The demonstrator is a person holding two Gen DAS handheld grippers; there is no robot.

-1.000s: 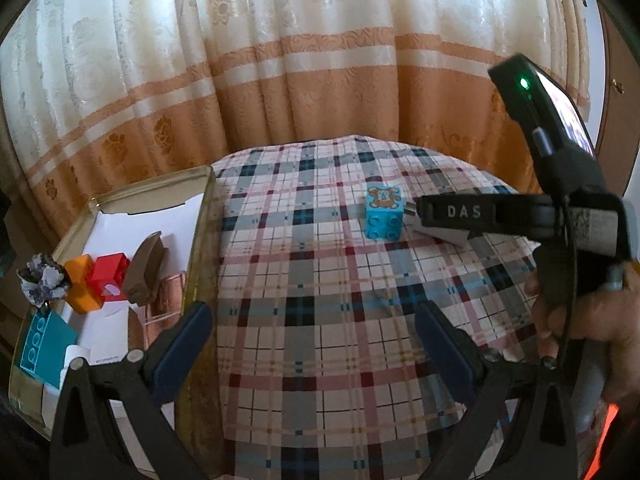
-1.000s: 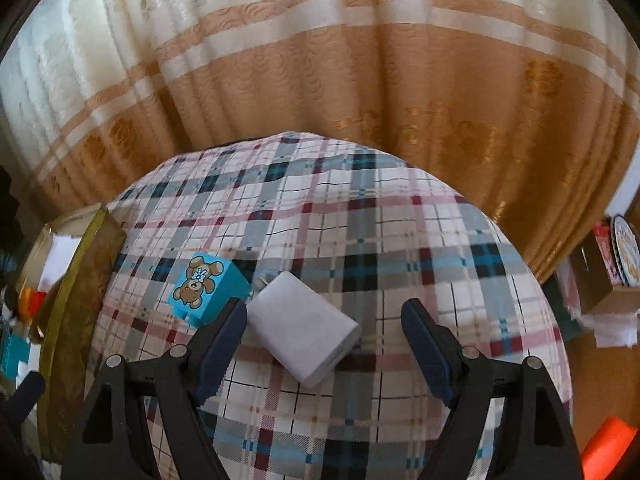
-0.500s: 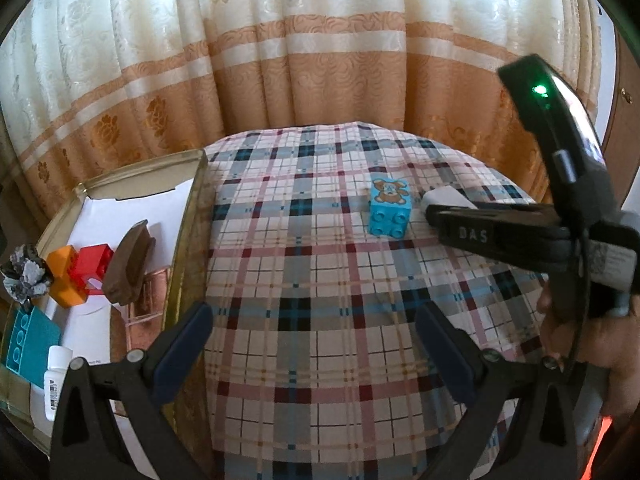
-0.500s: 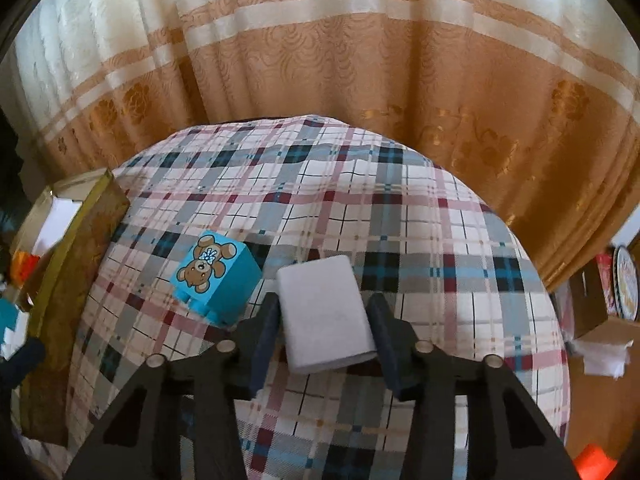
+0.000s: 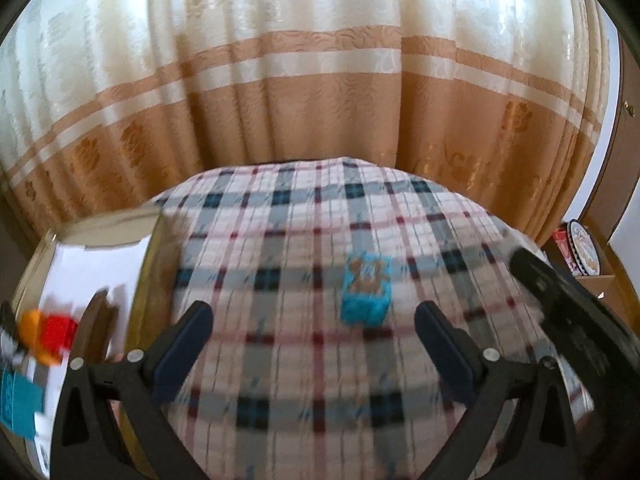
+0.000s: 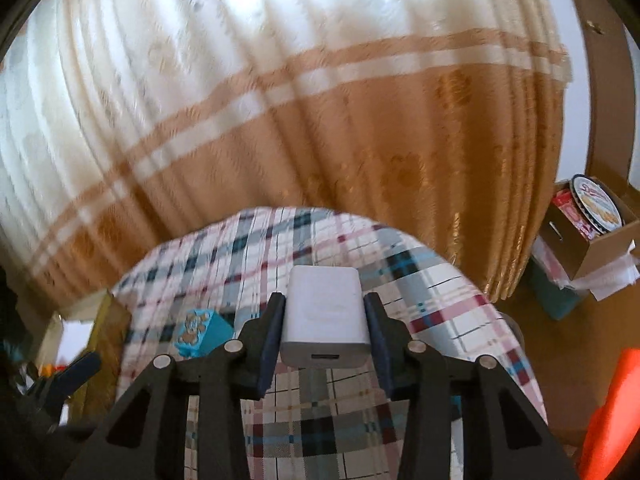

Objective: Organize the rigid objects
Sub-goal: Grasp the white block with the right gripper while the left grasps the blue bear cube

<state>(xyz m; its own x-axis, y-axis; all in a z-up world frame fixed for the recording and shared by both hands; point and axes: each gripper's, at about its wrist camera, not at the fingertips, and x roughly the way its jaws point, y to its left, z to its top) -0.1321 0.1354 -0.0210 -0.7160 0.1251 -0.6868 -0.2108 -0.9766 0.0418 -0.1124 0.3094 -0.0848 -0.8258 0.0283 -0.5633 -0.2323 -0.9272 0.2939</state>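
The right gripper [image 6: 325, 326] has its jaws clamped on a white charger block [image 6: 324, 316] — they have just been closing, and the block now sits squeezed between the two pads, lifted clear of the plaid cloth [image 6: 436, 292] that covers the counter. Its port end faces the camera. The blue toy brick [image 5: 366, 294] with a bear picture lies on the cloth, near the middle, apart from both grippers. The left gripper [image 5: 314, 344] hangs over the cloth with its jaws wide and nothing between them. At the left edge sits a gold-rimmed tray [image 5: 150, 264] lined with white paper — in it lie a red block [image 5: 60, 332], an orange piece [image 5: 34, 322] and a teal piece [image 5: 16, 404], all blurred.
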